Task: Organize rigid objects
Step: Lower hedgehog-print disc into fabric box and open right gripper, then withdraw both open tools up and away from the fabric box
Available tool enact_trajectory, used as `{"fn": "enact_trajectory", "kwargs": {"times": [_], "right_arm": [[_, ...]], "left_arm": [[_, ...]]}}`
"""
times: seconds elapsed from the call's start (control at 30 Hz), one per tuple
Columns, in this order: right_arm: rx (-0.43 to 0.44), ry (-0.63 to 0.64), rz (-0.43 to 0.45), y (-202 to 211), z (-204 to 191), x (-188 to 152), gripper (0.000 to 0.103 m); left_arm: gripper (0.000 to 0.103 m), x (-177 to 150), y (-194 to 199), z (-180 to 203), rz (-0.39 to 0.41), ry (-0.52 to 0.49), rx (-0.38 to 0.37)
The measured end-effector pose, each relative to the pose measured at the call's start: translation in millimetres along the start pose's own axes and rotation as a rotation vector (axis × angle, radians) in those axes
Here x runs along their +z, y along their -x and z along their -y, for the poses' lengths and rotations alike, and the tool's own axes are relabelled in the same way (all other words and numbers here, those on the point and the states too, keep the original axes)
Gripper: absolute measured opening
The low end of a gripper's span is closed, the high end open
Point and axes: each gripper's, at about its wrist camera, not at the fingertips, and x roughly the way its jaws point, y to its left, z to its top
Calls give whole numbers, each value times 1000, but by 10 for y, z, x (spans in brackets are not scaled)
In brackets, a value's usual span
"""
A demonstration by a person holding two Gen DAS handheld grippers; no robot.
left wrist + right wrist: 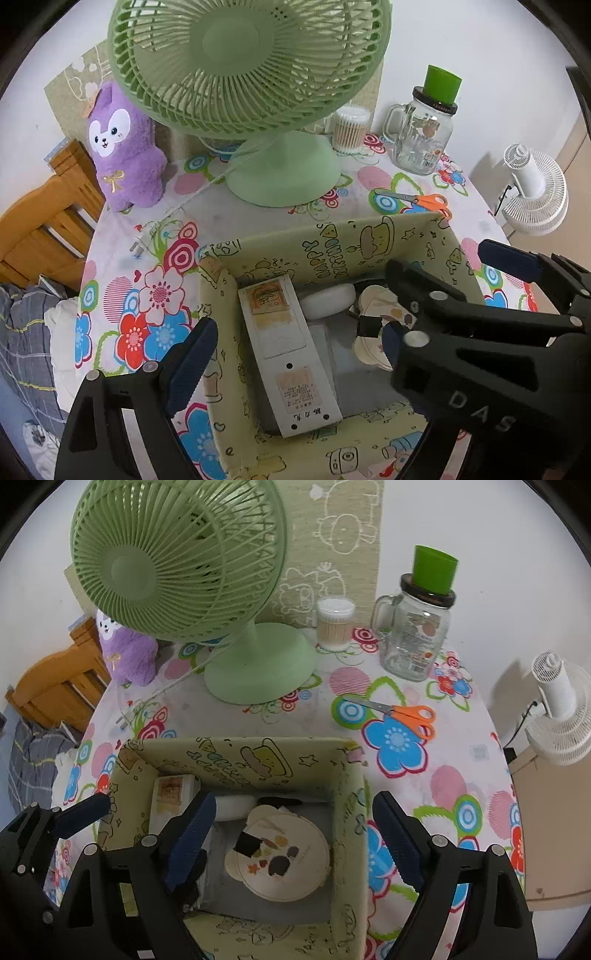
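With both grippers hovering wide over the box [351, 812], we see our right gripper [291, 842] straddling the round case [291, 864] lying inside, nothing pinched. Scissors [402, 712], long axis left-right, lie beyond, nearer our right; left gripper [295, 354] empty.

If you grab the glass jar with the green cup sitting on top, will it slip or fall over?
The glass mug jar looks smooth and hard, so the fingers might slip on it; its handle could be a safer hold. The green cup only seems to rest upside down on the lid, so it would probably topple off if the jar tilts. Being glass, it likely feels heavy and could break.
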Motion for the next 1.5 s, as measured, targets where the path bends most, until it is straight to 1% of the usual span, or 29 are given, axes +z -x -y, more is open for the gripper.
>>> {"fn": "enact_trajectory", "kwargs": {"times": [0.27, 0.77, 1.23, 1.5], "right_arm": [[4, -18, 15, 238, 26, -111, 91], [-4, -17, 58, 732, -13, -406, 92], [-13, -17, 97, 1082, -51, -648, 92], [-17, -18, 118, 1244, -98, -764, 92]], "left_arm": [[92, -81, 217, 30, 35, -14, -3], [93, -363, 645, 96, 87, -32, -8], [95, -584, 914, 140, 112, -44, -22], [95, -706, 1030, 101, 124, -53, -33]]}}
